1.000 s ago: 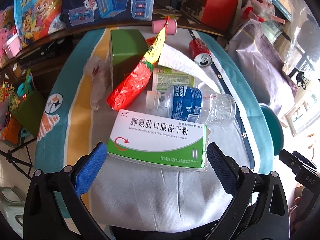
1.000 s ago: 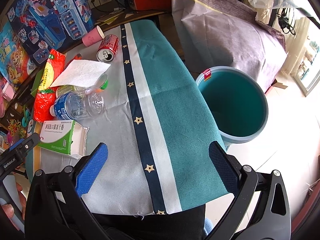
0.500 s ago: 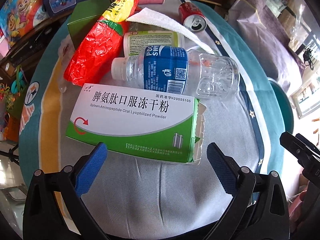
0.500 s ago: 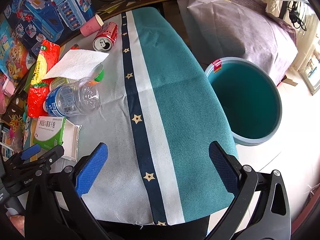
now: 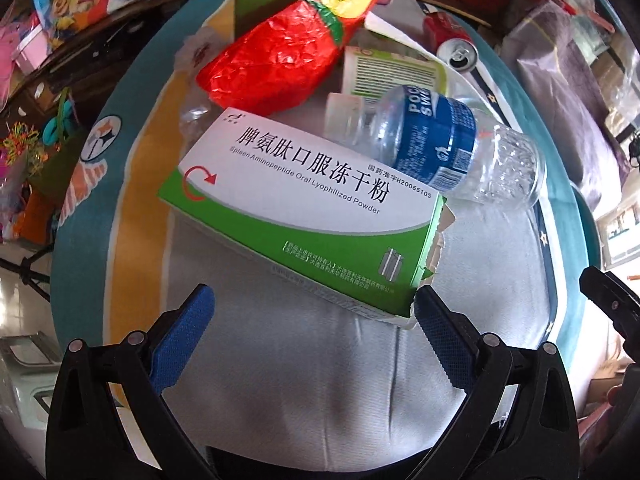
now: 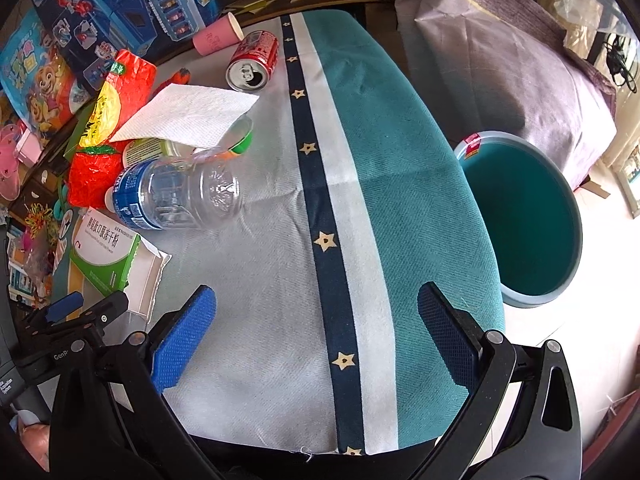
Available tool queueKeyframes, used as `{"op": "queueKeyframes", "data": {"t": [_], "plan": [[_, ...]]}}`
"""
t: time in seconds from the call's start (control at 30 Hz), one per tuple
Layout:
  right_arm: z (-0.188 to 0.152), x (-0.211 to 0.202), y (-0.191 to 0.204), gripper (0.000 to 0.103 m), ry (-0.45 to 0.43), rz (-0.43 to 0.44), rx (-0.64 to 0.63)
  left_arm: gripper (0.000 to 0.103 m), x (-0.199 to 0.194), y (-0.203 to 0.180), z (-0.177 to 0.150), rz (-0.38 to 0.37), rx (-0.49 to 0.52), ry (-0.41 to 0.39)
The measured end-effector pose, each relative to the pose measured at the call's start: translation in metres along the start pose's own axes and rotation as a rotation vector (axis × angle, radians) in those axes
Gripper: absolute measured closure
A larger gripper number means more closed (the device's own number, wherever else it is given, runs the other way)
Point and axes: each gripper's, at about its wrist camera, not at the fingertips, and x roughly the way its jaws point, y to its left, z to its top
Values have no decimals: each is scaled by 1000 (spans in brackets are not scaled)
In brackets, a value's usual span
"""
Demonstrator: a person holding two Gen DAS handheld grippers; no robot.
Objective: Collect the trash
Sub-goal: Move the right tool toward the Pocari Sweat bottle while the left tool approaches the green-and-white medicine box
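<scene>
My left gripper (image 5: 312,316) hangs with jaws spread wide at the near edge of the medicine box (image 5: 304,208), its right pad nearly at the torn corner; the right gripper (image 6: 316,332) waits, jaws apart and empty, over the cloth-covered counter (image 6: 280,320). Closing on that ragged flap could crush or skid the box into the bottle (image 5: 440,148) just behind. The bin (image 6: 520,216) stands beyond the counter's edge. The box looms nearer than a second ago.

Green tub (image 5: 394,76) partly under bottle (image 5: 432,148)
</scene>
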Motion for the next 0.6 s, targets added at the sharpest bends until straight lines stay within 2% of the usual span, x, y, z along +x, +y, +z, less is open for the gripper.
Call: {"op": "queueKeyframes", "data": {"t": [0.3,0.47,0.5,0.6], "plan": [[8,2,45,6,12,8,-155,3,-5,55,-11,20,-115,-29],[21,4,77,6,25,-5,-303,3,-9,77,-19,14,-159,-82],[25,4,83,6,28,-5,-334,6,-12,82,-21,8,-167,-110],[35,3,99,6,29,-4,-401,28,-22,89,-25,-19,-177,-180]]}}
